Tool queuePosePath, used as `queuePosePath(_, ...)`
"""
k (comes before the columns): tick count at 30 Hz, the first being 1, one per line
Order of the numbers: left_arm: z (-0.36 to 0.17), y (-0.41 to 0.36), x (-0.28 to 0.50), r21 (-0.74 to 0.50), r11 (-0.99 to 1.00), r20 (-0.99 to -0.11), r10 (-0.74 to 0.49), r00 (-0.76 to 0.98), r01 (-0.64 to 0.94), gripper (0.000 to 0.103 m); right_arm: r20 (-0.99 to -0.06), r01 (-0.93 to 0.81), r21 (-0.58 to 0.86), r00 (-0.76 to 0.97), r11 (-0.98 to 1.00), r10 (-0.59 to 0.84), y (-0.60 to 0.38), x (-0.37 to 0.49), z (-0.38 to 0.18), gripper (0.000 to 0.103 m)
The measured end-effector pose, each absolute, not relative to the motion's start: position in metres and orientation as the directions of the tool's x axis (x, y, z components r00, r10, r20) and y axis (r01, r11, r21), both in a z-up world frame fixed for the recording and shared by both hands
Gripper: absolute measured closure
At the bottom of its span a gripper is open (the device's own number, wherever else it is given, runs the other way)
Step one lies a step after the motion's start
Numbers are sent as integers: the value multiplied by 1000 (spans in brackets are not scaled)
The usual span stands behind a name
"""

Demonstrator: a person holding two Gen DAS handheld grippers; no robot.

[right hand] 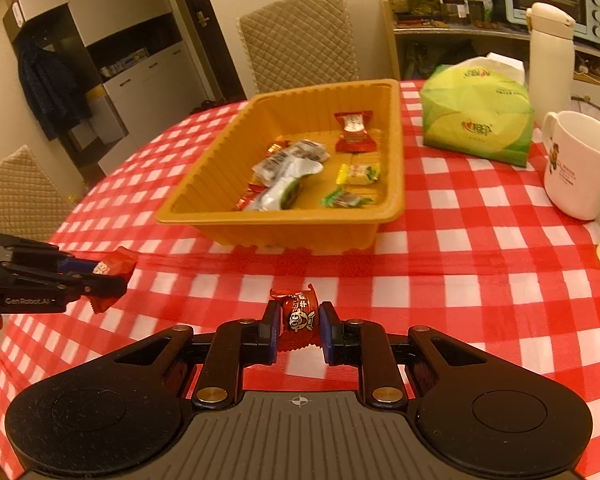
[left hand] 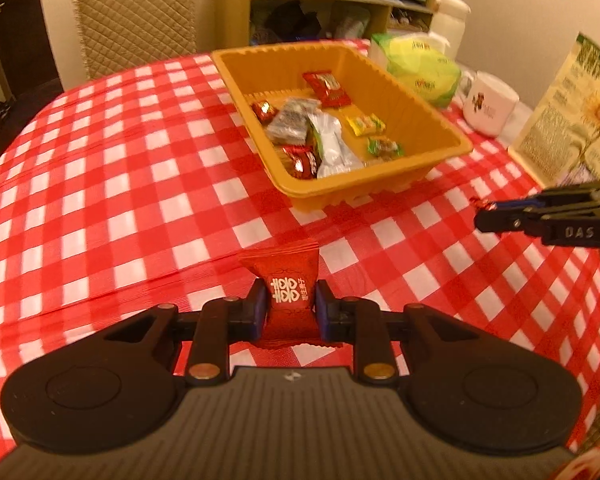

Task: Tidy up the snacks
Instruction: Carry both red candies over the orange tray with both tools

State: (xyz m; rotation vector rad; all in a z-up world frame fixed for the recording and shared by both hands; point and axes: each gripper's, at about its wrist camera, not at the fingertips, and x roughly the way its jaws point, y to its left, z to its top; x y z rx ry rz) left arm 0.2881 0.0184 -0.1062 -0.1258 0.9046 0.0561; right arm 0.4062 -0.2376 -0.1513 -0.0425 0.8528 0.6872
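My left gripper [left hand: 289, 300] is shut on a red candy packet with white characters [left hand: 287, 280], held above the checked tablecloth in front of the orange tray [left hand: 244, 80]. My right gripper [right hand: 299, 320] is shut on a small red candy with a cartoon face [right hand: 300, 312], also in front of the orange tray [right hand: 204, 184]. The tray holds several wrapped snacks, red, silver, yellow and green. The right gripper shows at the right edge of the left wrist view [left hand: 500, 218]; the left gripper shows at the left of the right wrist view [right hand: 100, 280] with its red packet [right hand: 114, 266].
A green tissue pack [right hand: 476, 120], a white mug [right hand: 580, 164] and a white thermos [right hand: 550, 52] stand right of the tray. A sunflower-printed box [left hand: 572, 112] stands at the far right. Quilted chairs [right hand: 300, 40] surround the table.
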Motion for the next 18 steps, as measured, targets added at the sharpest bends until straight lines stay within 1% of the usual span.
queuePosePath(8,-69,15,289,-109,989,-733,-10,680,-102,81,-679,-576,283,445,767,585,-225,408,-129,82)
queuePosePath(18,-46,2,341,-115,992,-686,-37,726,-58,81,-643,-556,313,472,770,603,-217,440,-102,82)
